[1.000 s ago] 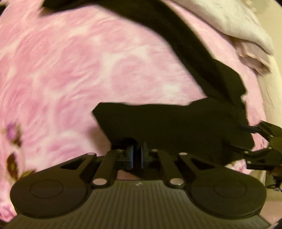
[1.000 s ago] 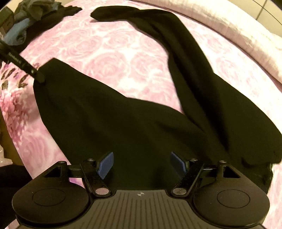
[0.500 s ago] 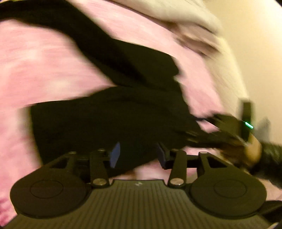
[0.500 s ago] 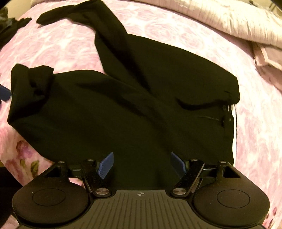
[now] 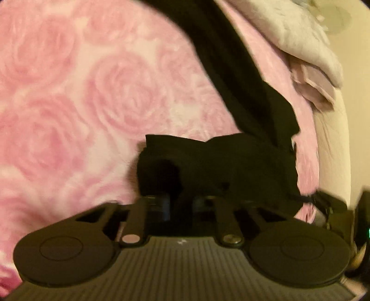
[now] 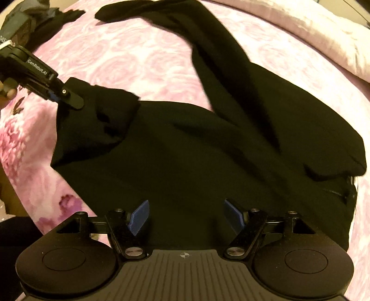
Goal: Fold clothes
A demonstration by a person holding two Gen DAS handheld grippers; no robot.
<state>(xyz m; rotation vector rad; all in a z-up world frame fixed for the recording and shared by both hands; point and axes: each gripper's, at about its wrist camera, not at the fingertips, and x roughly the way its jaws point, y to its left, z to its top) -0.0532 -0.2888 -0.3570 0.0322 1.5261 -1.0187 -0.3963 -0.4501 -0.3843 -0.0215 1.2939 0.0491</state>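
- A bedspread (image 6: 143,53) printed with pink roses covers the bed and fills most of both views.
- A pair of black trousers (image 6: 208,150) lies spread on the bedspread. One leg runs away toward the far side of the bed, the other lies across the middle, and the waist end, with a zip and fastening showing, sits at the right of the right wrist view.
- A pale, padded quilt (image 6: 323,39) lies bunched along the far edge of the bed, beyond the trousers.
- A heap of dark clothes (image 6: 34,20) rests at the far left corner, well apart from the trousers.
- The right gripper (image 6: 186,217) hovers over the near edge of the trousers. Its blue-padded fingers (image 6: 138,217) are spread wide apart and grasp nothing.
- The left gripper (image 5: 181,203) sits at the bunched end of the nearer trouser leg. Its fingers are drawn close together with black cloth between them, clamping that end. In the right wrist view the same gripper reaches in from the left and meets the crumpled cloth there.
- Part of a person's hand (image 6: 5,91) shows at the left edge, behind the left gripper.
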